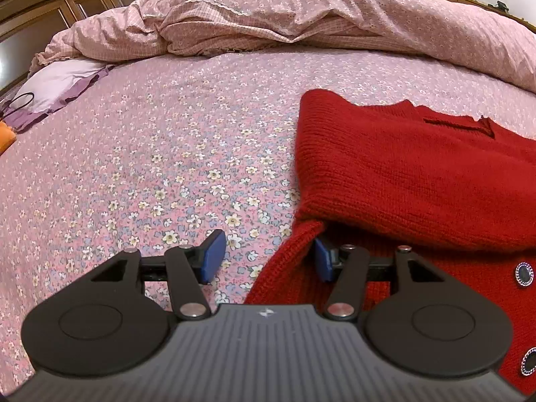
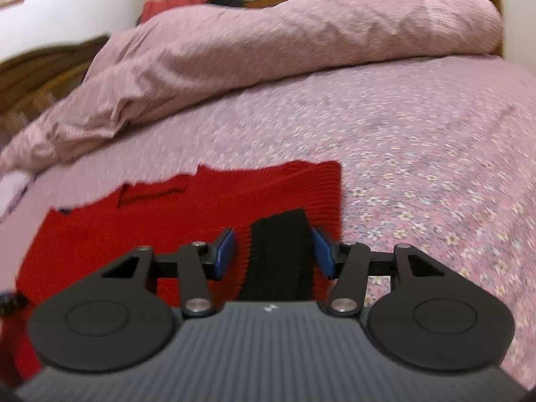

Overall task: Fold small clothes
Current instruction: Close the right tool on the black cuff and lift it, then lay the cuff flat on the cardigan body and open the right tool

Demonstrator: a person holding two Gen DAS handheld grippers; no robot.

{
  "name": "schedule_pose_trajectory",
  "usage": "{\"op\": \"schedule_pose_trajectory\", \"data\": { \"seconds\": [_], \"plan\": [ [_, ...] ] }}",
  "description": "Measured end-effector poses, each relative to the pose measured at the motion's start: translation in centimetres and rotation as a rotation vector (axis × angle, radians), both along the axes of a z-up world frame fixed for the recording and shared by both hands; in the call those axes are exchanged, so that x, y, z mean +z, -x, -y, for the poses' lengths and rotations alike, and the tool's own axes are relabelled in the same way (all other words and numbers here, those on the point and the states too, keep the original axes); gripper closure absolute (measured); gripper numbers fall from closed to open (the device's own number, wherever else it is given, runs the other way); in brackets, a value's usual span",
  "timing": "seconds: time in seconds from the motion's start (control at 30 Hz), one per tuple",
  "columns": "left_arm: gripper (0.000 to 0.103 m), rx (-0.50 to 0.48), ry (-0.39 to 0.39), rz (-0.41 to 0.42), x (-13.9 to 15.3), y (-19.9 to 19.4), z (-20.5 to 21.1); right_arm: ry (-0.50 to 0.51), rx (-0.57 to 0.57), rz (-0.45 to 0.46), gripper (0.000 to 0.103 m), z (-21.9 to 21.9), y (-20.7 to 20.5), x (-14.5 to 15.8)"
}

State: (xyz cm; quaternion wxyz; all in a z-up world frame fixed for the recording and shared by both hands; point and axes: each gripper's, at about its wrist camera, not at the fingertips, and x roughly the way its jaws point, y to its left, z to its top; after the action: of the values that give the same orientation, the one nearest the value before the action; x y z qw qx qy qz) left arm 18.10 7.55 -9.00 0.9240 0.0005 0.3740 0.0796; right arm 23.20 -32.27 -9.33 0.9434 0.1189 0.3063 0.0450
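The right wrist view is smearing with motion blur, so the floral sheet (image 2: 418, 140) and the quilt (image 2: 268, 53) at twelve o'clock are losing their print. The red cardigan (image 1: 418, 174) is running off the left wrist frame at three o'clock, and its folded edge is covering part of one blue pad (image 1: 323, 261). At nine o'clock an orange thing (image 1: 6, 137) is getting cropped beyond telling.

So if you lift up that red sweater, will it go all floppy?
Probably yes. The red sweater is soft knit that already bends over itself in a fold, so it would likely droop. Its thick yarn suggests some weight for its size. The ribbed surface looks grippy rather than slippery for the left hand-held gripper.
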Motion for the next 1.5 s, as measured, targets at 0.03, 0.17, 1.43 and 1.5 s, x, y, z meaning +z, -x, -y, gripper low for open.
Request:
{"op": "schedule_pose_trajectory", "data": {
  "seconds": [0.03,0.17,1.43,1.5],
  "plan": [
    [0.041,0.001,-0.002,0.001,0.0,0.0,0.0,0.023,0.010,0.001,0.064,-0.2,-0.1,0.0],
    [0.041,0.001,-0.008,0.007,-0.1,0.1,0.1,0.069,0.057,0.086,0.090,-1.2,0.7,1.8],
    [0.040,-0.145,-0.022,0.054,1.9,-4.4,5.3,-0.045,-0.005,0.017,0.073,-2.8,4.7,1.2],
    [0.040,-0.154,-0.038,0.055,1.3,-4.6,5.3,-0.110,-0.029,0.010,0.074,-2.1,4.5,0.3]
  ]
}}
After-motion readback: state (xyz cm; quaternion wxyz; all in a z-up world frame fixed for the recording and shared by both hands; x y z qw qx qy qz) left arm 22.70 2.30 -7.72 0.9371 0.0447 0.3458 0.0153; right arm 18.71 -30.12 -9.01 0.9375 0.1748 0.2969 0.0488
